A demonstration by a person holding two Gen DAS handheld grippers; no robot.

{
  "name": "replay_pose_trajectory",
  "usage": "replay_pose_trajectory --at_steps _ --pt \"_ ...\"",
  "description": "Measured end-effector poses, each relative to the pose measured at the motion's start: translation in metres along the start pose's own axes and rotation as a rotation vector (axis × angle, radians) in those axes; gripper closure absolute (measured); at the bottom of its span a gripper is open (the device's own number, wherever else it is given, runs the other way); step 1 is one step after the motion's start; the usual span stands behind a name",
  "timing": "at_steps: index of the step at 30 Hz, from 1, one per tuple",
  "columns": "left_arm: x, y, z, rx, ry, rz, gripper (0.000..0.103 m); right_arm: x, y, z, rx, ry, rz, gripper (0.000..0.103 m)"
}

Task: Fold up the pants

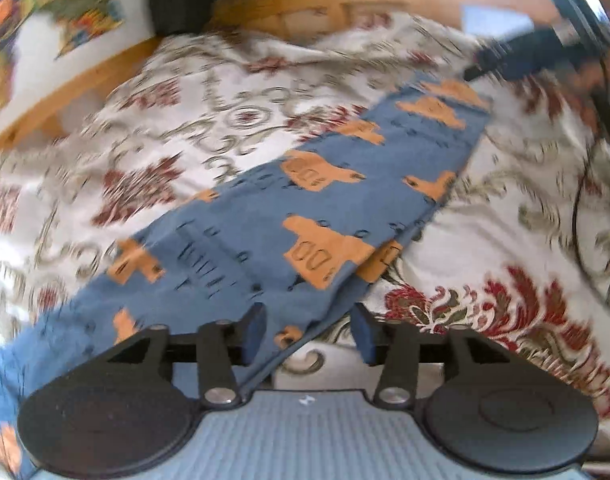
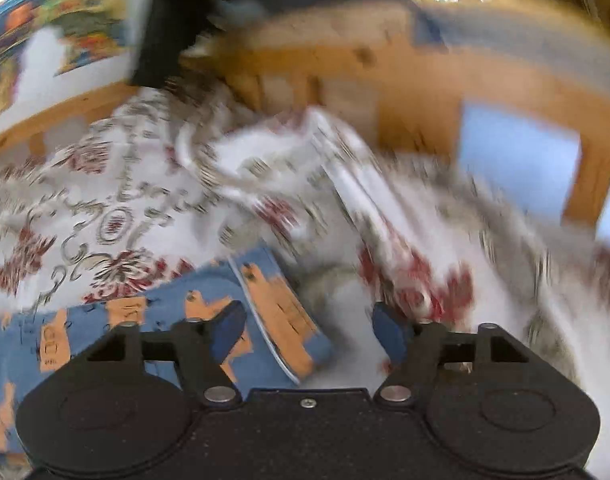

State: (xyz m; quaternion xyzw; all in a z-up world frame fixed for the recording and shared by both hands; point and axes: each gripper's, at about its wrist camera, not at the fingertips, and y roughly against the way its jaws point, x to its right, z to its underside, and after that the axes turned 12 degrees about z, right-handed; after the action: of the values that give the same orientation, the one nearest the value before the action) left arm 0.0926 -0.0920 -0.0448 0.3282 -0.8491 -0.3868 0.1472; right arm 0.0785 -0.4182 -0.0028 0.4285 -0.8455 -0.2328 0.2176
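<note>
Blue pants printed with orange shapes are laid out lengthwise on a cream bedspread patterned with red flowers and grey scrolls. In the left wrist view the garment is seen stretching from the lower left away to the upper right, with one layer folded over another along its right edge. The left gripper is held low over the near end, jaws spread apart, the fabric edge passing between the blue pads without being pinched. In the right wrist view, heavily blurred, the right gripper is likewise released, its jaws wide over the hem end of the pants, where a pale inner edge is turned up. A wooden bed frame is seen beyond the rumpled spread.
</note>
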Motion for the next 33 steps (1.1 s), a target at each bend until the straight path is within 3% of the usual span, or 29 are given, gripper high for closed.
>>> replay_pose_trajectory --at_steps 3,6,8,10,13,15,19,24,29,31,33 --pt "-0.026 0.017 0.004 0.048 0.177 -0.027 0.034 -0.035 0.02 0.004 0.127 0.173 -0.102 0.012" --pt "-0.059 0.019 0.006 0.062 0.386 -0.123 0.032 -0.079 0.032 0.015 0.197 0.352 -0.284 0.011" --pt "-0.08 0.019 0.012 0.058 0.51 -0.223 0.032 -0.104 0.034 0.022 0.198 0.41 -0.424 0.011" --pt "-0.096 0.02 0.023 0.036 0.598 -0.317 0.027 -0.125 0.029 0.03 0.116 0.477 -0.534 0.01" --pt "-0.109 0.025 0.053 -0.013 0.664 -0.37 0.027 -0.144 0.012 0.051 -0.068 0.604 -0.506 0.01" --pt "-0.103 0.035 0.065 -0.004 0.639 -0.382 0.025 -0.14 0.003 0.056 -0.152 0.587 -0.507 0.008" --pt "-0.089 0.05 0.069 -0.052 0.631 -0.448 0.014 -0.129 0.006 0.045 -0.144 0.523 -0.498 0.007" --pt "-0.085 0.068 0.048 0.026 0.63 -0.398 0.013 -0.109 0.012 0.028 -0.075 0.344 -0.597 0.001" --pt "-0.103 0.049 -0.013 0.107 0.527 -0.365 0.0 -0.109 0.012 0.027 -0.039 0.31 -0.611 0.001" --pt "-0.118 0.031 -0.034 0.088 0.569 -0.312 0.0 -0.111 0.011 0.029 -0.014 0.322 -0.588 0.001" --pt "-0.138 0.016 -0.046 0.072 0.677 -0.228 0.0 -0.113 0.008 0.032 0.009 0.342 -0.567 0.001"
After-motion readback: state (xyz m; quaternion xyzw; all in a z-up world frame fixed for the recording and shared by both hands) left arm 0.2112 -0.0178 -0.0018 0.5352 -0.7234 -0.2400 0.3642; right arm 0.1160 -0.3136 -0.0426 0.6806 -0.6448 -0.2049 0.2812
